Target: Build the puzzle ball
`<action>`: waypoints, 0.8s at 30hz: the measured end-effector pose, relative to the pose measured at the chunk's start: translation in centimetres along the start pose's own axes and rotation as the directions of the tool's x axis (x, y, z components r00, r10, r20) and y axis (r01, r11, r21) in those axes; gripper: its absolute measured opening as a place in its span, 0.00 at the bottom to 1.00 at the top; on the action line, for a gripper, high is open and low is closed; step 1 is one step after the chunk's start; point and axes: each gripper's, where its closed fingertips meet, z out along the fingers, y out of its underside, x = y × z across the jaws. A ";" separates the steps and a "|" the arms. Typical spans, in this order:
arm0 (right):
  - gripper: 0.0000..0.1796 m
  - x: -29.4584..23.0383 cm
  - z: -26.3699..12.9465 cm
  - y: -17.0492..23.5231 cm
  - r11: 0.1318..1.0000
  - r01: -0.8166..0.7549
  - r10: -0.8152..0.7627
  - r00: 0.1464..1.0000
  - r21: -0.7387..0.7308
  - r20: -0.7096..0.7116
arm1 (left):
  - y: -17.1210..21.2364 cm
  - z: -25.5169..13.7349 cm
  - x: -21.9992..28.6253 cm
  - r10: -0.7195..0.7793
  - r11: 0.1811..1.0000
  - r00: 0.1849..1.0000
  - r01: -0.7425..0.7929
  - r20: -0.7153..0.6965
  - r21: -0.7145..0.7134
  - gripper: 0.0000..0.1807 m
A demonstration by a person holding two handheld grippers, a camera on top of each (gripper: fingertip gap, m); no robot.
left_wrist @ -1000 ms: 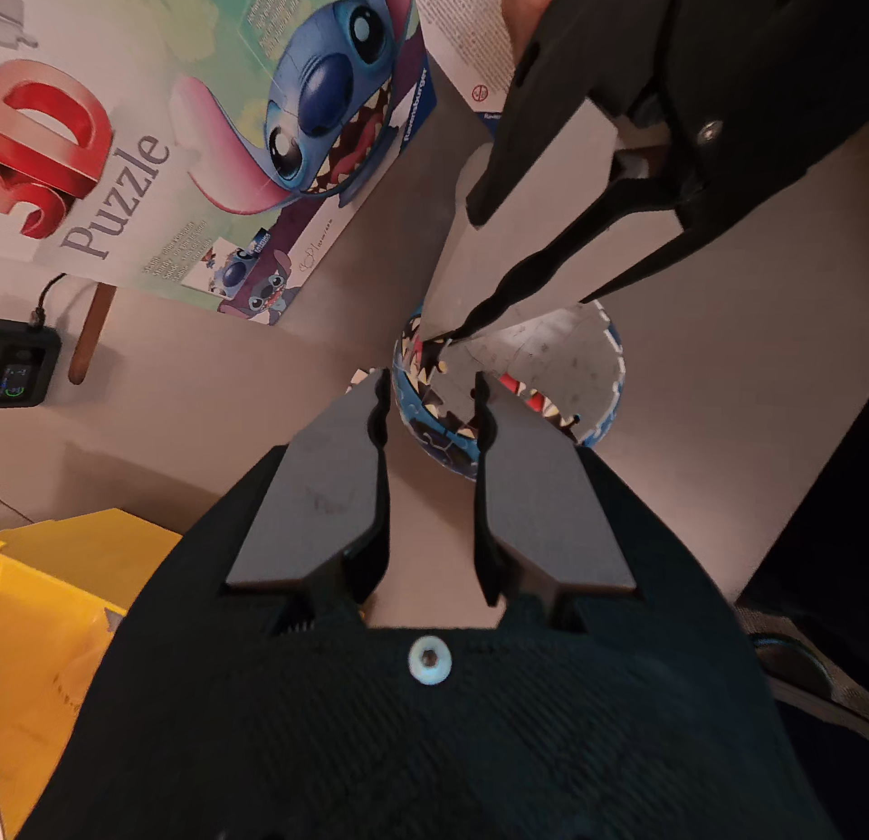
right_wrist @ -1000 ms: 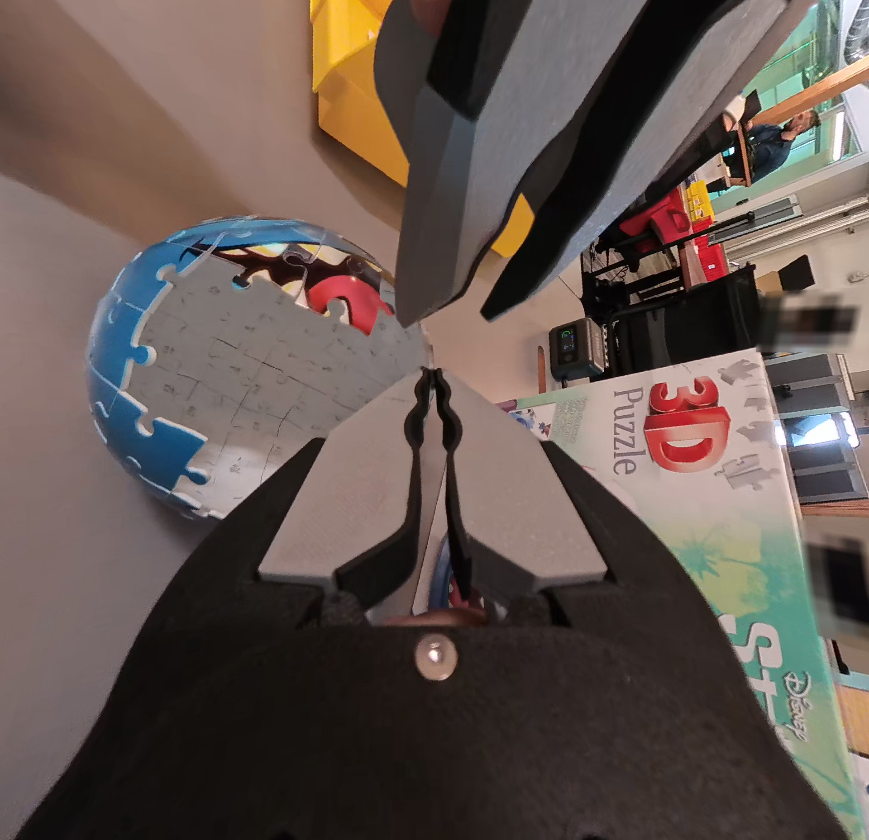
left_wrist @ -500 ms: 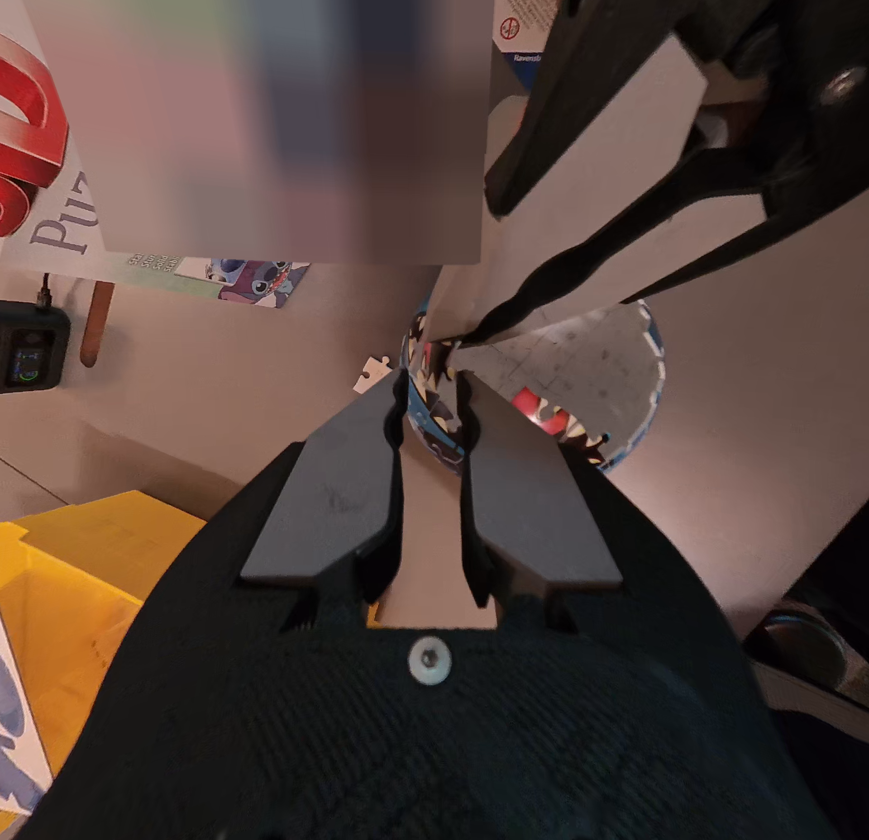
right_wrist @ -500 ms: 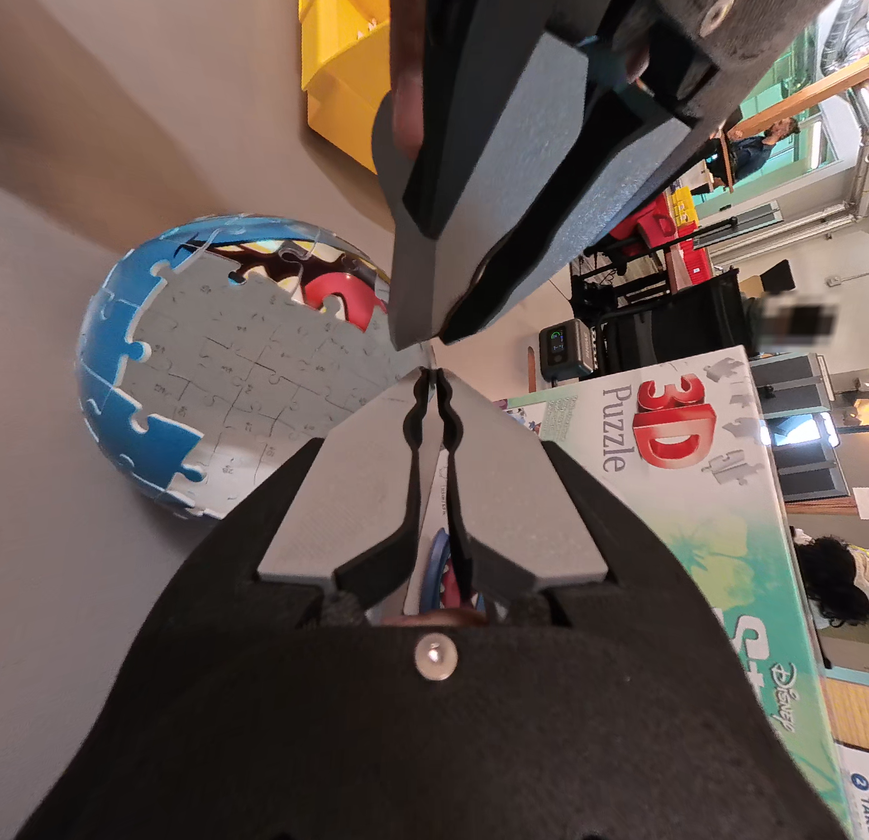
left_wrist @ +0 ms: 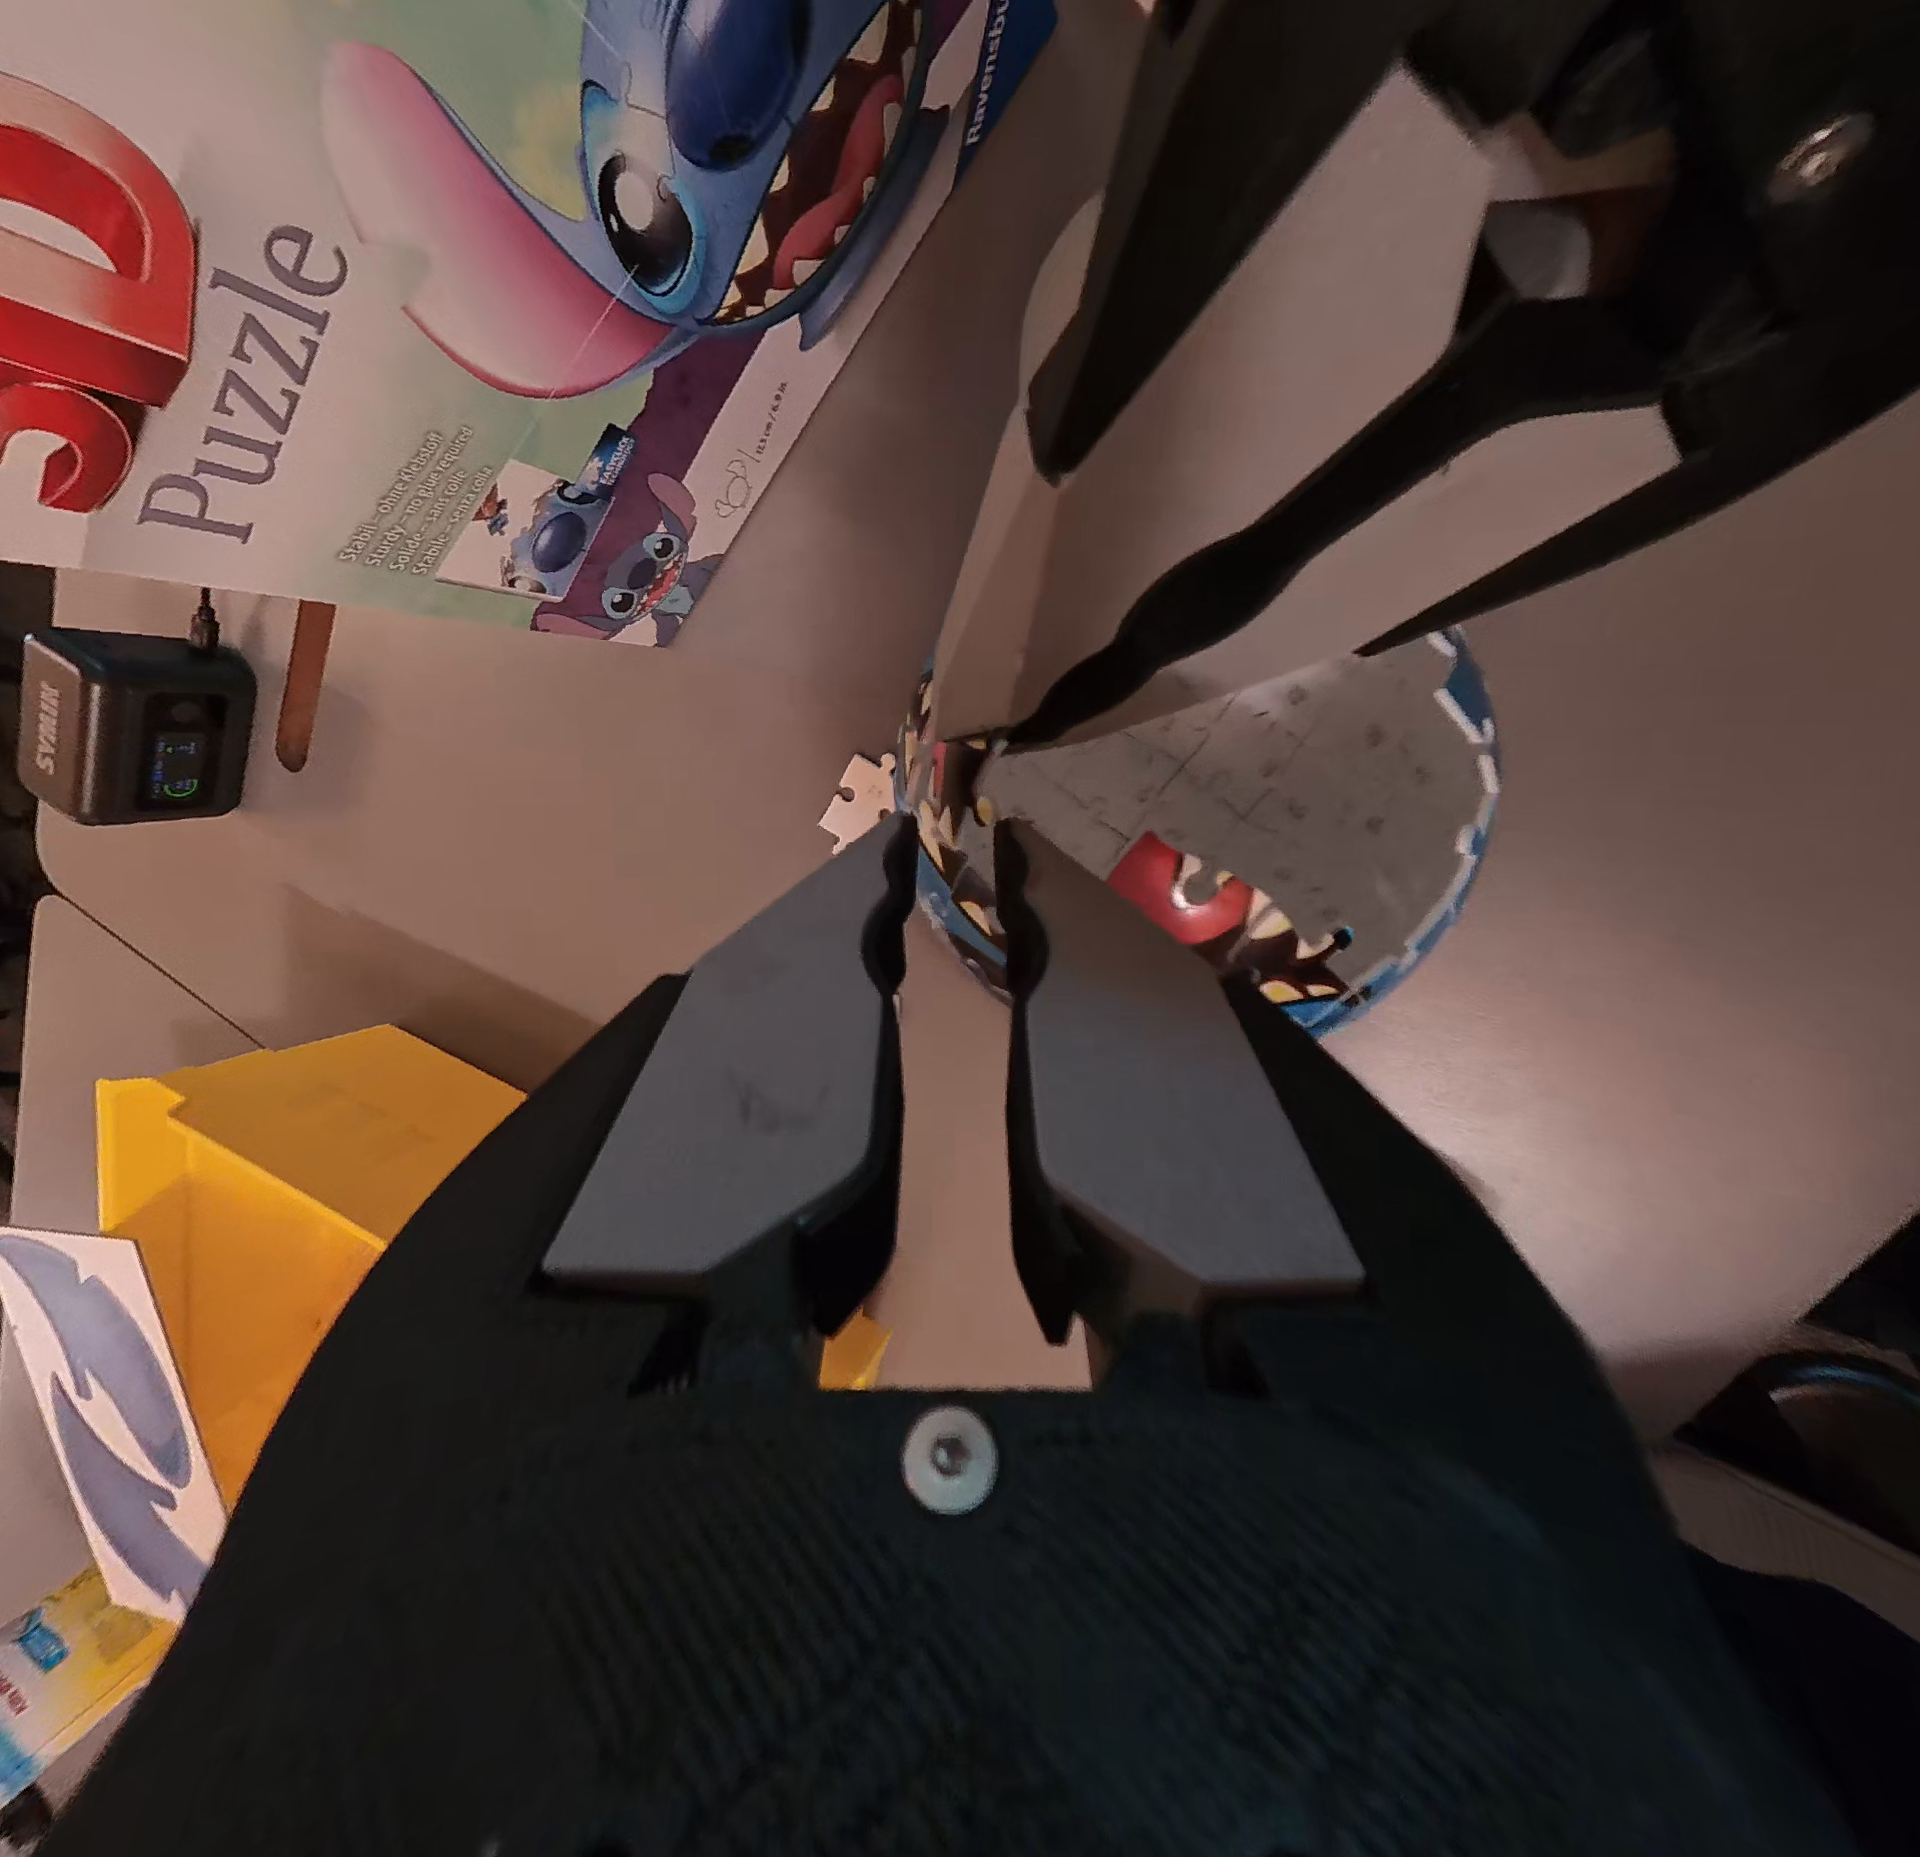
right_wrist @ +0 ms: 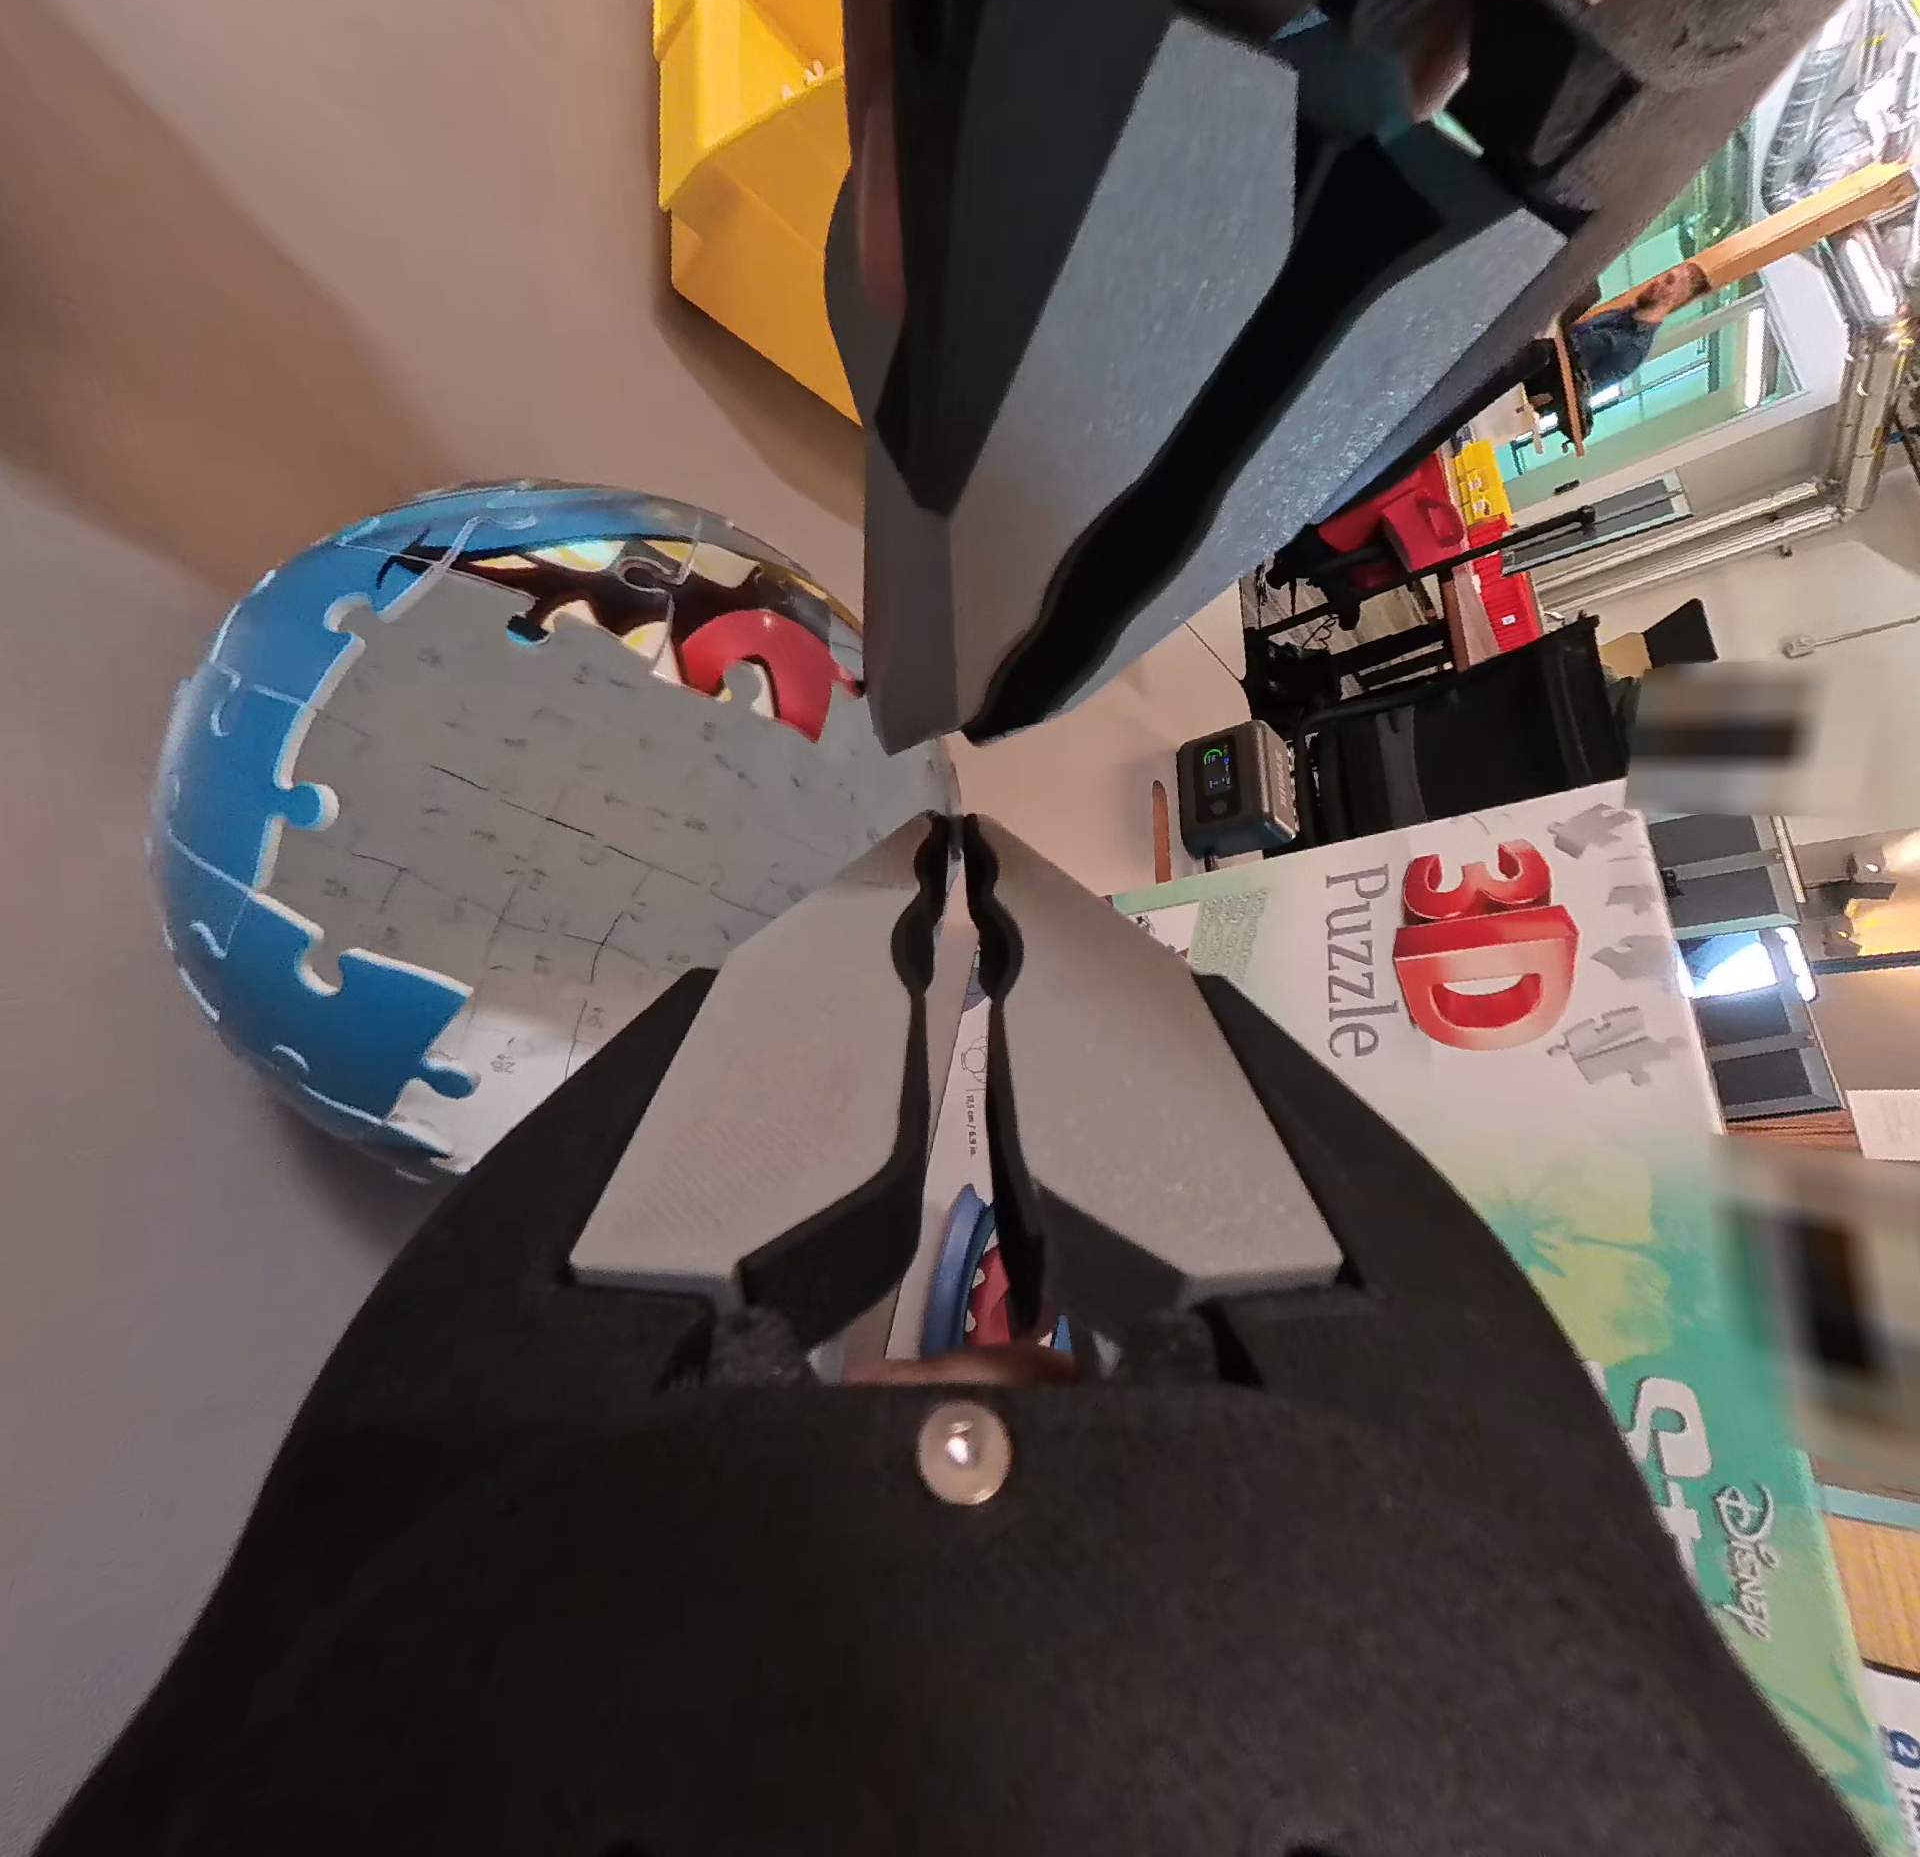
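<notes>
Beige table | puzzle box, yellow bin flank puzzle ball | left tool apart | right tool together

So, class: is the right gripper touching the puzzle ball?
Touching: the left wrist view shows the right gripper with its closed tips pinching the rim of the puzzle ball.

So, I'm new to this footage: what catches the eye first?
The half-built puzzle ball, a blue shell with a grey inside, lying open on the table left of centre in the right wrist view. Both grippers, left and right, meet tip to tip at its rim. Behind stands the colourful puzzle box.
</notes>
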 end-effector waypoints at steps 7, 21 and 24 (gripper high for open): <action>0.00 0.1 0.0 0.0 1.000 -0.016 0.016 1.000 0.020 -0.002 | 0.0 -0.1 0.2 0.041 0.999 0.999 -0.041 0.014 -0.013 0.03; 0.00 0.1 0.3 -0.3 0.998 -0.021 0.022 1.000 0.064 -0.019 | 0.2 0.1 0.0 0.034 0.999 0.999 -0.034 0.011 -0.017 0.04; 0.00 0.0 0.5 -0.4 0.996 -0.029 0.030 0.999 0.080 -0.014 | 0.2 0.1 0.1 0.039 0.999 0.999 -0.039 0.010 -0.022 0.03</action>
